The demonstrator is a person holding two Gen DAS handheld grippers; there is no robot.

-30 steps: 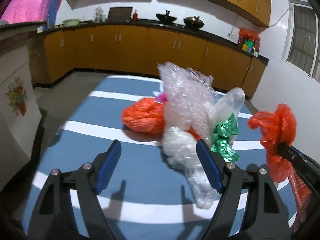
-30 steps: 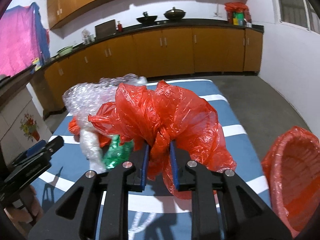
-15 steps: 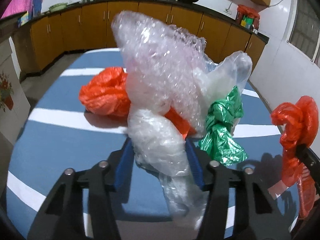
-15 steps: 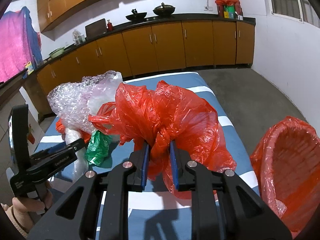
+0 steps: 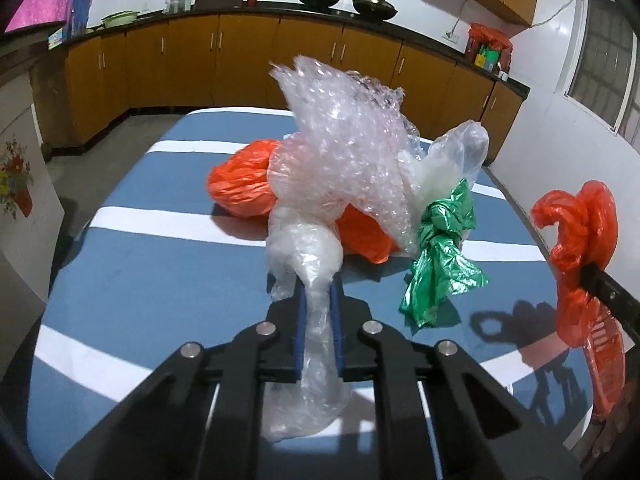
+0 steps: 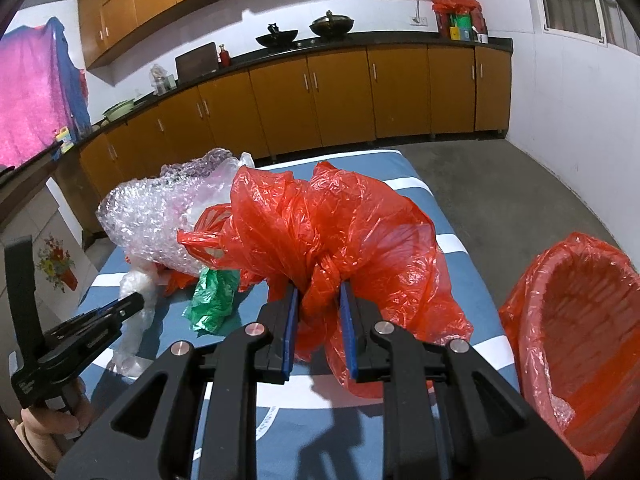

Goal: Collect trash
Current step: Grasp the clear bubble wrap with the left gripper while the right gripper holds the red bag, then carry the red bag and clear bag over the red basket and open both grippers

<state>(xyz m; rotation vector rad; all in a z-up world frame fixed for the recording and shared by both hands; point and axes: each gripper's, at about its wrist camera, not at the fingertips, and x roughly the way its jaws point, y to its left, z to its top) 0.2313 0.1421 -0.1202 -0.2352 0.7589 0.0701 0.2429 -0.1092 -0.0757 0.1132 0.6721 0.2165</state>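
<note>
The left claw [image 5: 318, 316] is clamping the twisted neck of a clear crumpled bubble-wrap bundle [image 5: 344, 160], whose long axis is running straight ahead of it and upward over the blue-and-white striped tabletop [image 5: 160, 264]. The right claw [image 6: 319, 320] is pinching a bunched red plastic bag [image 6: 332, 232] directly ahead of its tips. The red-lined round waste basket [image 6: 576, 344] is sitting just right of the right claw, so that hand is nearer for dropping. A crumpled green plastic wrapper [image 5: 440, 256] is lying ahead-right of the left claw.

Surface: blue table with white stripes [image 5: 160, 264] | on it: orange bag [image 5: 244, 184], green wrapper [image 5: 440, 272], bubble wrap [image 5: 344, 152]
</note>
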